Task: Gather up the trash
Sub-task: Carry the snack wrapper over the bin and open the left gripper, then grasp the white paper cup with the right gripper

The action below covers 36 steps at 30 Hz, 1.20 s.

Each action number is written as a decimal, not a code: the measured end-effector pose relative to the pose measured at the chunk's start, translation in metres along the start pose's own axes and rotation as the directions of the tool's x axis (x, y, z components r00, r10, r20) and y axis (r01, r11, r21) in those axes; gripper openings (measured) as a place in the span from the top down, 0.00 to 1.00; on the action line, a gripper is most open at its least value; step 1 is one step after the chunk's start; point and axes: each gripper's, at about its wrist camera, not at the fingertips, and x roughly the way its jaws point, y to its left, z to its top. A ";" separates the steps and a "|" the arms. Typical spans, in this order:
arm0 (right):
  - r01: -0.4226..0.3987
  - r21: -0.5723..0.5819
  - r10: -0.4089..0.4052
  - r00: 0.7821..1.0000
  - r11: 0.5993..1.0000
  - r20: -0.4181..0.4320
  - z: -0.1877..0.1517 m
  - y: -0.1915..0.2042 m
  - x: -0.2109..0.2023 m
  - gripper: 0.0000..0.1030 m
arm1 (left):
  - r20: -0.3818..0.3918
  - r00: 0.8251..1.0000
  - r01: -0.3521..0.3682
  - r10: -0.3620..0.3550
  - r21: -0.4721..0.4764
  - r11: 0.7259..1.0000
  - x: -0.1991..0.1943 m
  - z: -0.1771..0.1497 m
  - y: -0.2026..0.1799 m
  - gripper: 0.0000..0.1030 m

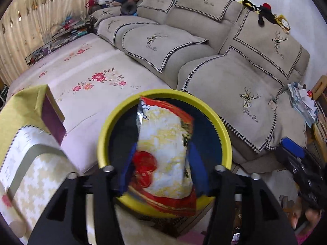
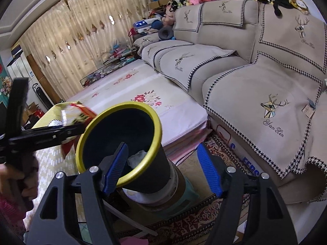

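Item: snack bag (image 1: 163, 155), red, white and yellow, crinkled foil showing at its top edge. Position: between the blue pads of the left gripper (image 1: 161, 175), directly over the mouth of the bin (image 1: 222, 126). The left jaws stand spread; whether the pads (image 1: 127, 171) are touching the bag's sides I cannot tell, and the bag reads as loose rather than pinched.

Item: bin, black with a yellow rim, standing on a round base on the patterned carpet (image 2: 196, 214). White crumpled paper (image 2: 137, 157) already lies inside, at 6 o'clock of the opening in the right view.

Item: right gripper (image 2: 163, 169), jaws spread and empty, straddling the bin's near rim (one pad inside, one outside).

Handling note: the bag is wider than it looks against the rim, so the drop probably goes best with the bag centred and its long axis pointing down; tilted, it may catch at 12 o'clock.

Surroundings: sofa (image 1: 235, 65) at 1 o'clock, flowered mat (image 1: 87, 81) at 10 o'clock.
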 end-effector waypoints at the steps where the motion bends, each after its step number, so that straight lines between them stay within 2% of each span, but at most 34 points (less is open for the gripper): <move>1: 0.004 0.001 -0.004 1.000 1.000 -0.001 -0.001 -0.001 0.001 0.33 | -0.006 1.000 -0.005 0.005 -0.003 1.000 0.007 0.003 -0.001 0.37; 3: 0.007 0.004 -0.007 1.000 1.000 -0.006 -0.002 -0.002 0.003 0.31 | -0.026 1.000 -0.013 0.012 -0.009 1.000 0.022 0.008 -0.002 0.28; 7: 0.006 0.014 -0.005 1.000 1.000 -0.014 -0.007 -0.005 0.003 0.30 | -0.047 0.999 -0.019 0.018 -0.022 1.000 0.036 0.007 -0.001 0.21; 9: 0.005 0.019 -0.005 1.000 1.000 -0.015 -0.008 -0.007 0.003 0.30 | -0.048 0.999 -0.018 0.016 -0.036 0.999 0.035 0.005 0.002 0.14; 12: 0.003 0.018 -0.003 1.000 1.000 -0.014 -0.008 -0.007 0.001 0.30 | -0.022 1.000 -0.013 0.013 -0.035 0.999 0.021 0.001 0.002 0.09; 15: -0.002 0.014 0.002 1.000 1.000 -0.011 -0.009 -0.003 -0.002 0.30 | -0.004 1.000 -0.014 0.014 -0.033 0.999 0.000 -0.003 0.002 0.08; 18: -0.006 0.003 0.006 1.000 1.000 -0.007 -0.008 0.001 -0.006 0.29 | 0.051 0.999 0.004 -0.002 -0.051 0.999 -0.035 -0.010 0.002 0.08; 21: -0.017 -0.012 0.017 1.000 1.000 -0.010 -0.010 0.009 -0.008 0.29 | 0.120 0.993 -0.009 0.017 -0.067 0.998 -0.079 -0.028 0.001 0.06; 26: -0.081 -0.061 0.079 0.996 0.995 -0.038 -0.015 0.040 -0.005 0.29 | 0.223 0.971 -0.053 0.086 -0.150 0.987 -0.157 -0.086 0.018 0.05; 29: -0.149 -0.123 0.143 0.988 0.981 -0.061 -0.017 0.075 -0.005 0.29 | 0.262 0.953 -0.092 0.152 -0.228 0.969 -0.201 -0.134 0.040 0.05; 31: -0.205 -0.160 0.195 0.978 0.966 -0.078 -0.017 0.097 -0.005 0.28 | 0.276 0.938 -0.126 0.211 -0.296 0.947 -0.228 -0.168 0.059 0.05; 34: -0.295 -0.245 0.275 0.955 0.924 -0.112 -0.017 0.150 -0.005 0.26 | 0.283 0.904 -0.198 0.320 -0.385 0.901 -0.266 -0.216 0.086 0.05; 36: -0.362 -0.280 0.332 0.931 0.889 -0.150 -0.019 0.181 -0.002 0.25 | 0.284 0.888 -0.220 0.361 -0.426 0.877 -0.284 -0.240 0.102 0.05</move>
